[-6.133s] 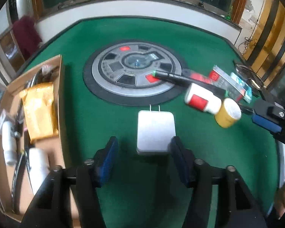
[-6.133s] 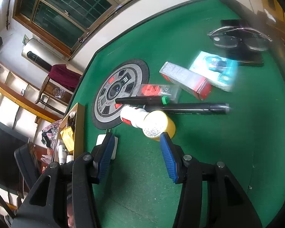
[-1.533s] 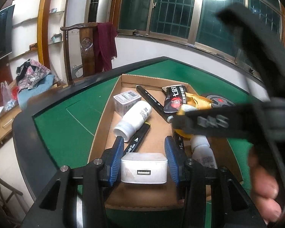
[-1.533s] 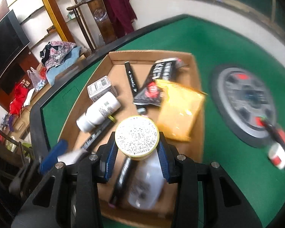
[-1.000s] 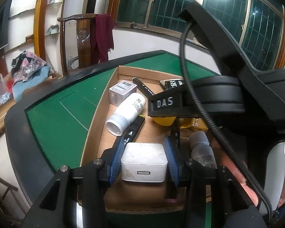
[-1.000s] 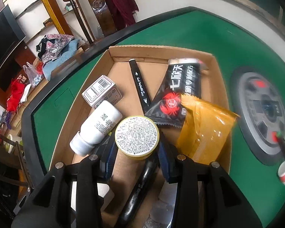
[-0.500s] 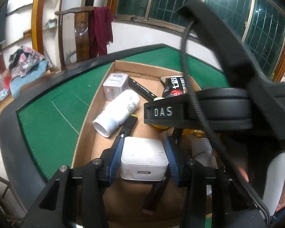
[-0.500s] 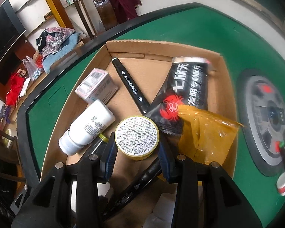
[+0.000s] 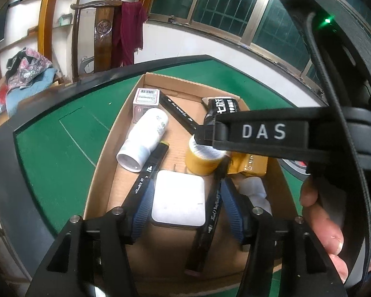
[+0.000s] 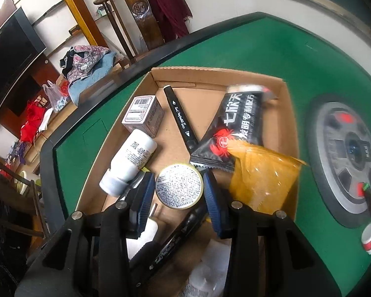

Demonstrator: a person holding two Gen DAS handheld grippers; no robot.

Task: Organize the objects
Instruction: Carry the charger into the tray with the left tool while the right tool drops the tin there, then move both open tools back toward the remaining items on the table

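A cardboard box (image 9: pixel 104 158) (image 10: pixel 290 113) sits on the green table. My left gripper (image 9: pixel 185 208) is low inside it, jaws apart around the white charger (image 9: pixel 178 203), which rests on the box floor between black markers. My right gripper (image 10: pixel 178 193) is also in the box, with a small gap on both sides of the yellow jar (image 10: pixel 178 185). The jar also shows in the left wrist view (image 9: pixel 202 158), below the right gripper's body.
In the box lie a white bottle (image 10: pixel 131 158), a small white carton (image 10: pixel 143 116), a black marker (image 10: pixel 181 118), a black pouch (image 10: pixel 232 133) and a yellow packet (image 10: pixel 262 178). A round grey disc (image 10: pixel 346 153) lies on the green felt to the right.
Both grippers have gone lower into the box. The left jaws have opened from the charger, and the right jaws have widened around the jar.
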